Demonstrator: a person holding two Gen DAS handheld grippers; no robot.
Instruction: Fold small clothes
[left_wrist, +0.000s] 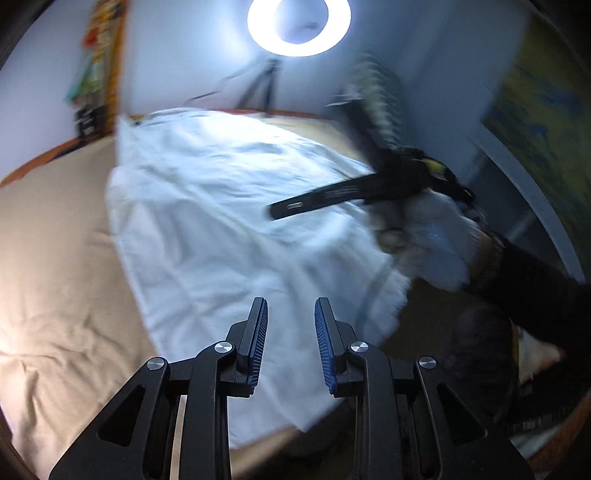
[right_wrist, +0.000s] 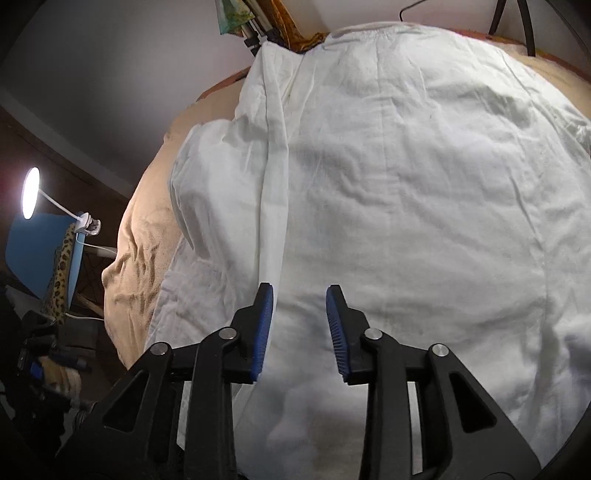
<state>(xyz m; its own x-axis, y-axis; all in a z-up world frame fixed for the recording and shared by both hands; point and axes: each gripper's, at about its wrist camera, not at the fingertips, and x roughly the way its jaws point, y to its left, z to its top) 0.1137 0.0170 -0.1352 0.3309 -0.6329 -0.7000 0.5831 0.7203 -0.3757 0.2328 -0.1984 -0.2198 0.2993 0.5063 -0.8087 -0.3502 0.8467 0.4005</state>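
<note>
Above the near edge of the white garment (left_wrist: 229, 206): left tool (left_wrist: 291, 314), released, blue pads (left_wrist: 258, 332) apart with bare cloth showing between them, nothing gripped. Low over the same garment (right_wrist: 406, 192), near its lower middle: right tool (right_wrist: 300, 306), likewise released, gap between the pads (right_wrist: 265, 321) filled only by white fabric beneath. Seen from the left wrist, off to the right and blurred: right tool (left_wrist: 332, 201) in a gloved hand (left_wrist: 436, 240), dark sleeve behind. Spread flat and wrinkled across a tan bed cover (left_wrist: 55, 266): the garment, one long fold line along its left side (right_wrist: 273, 177). Beyond, on the far side: ring light (left_wrist: 299, 22) on a tripod against the wall. Off the bed's left edge: small desk lamp (right_wrist: 30, 192) beside a blue chair (right_wrist: 37, 254).
</note>
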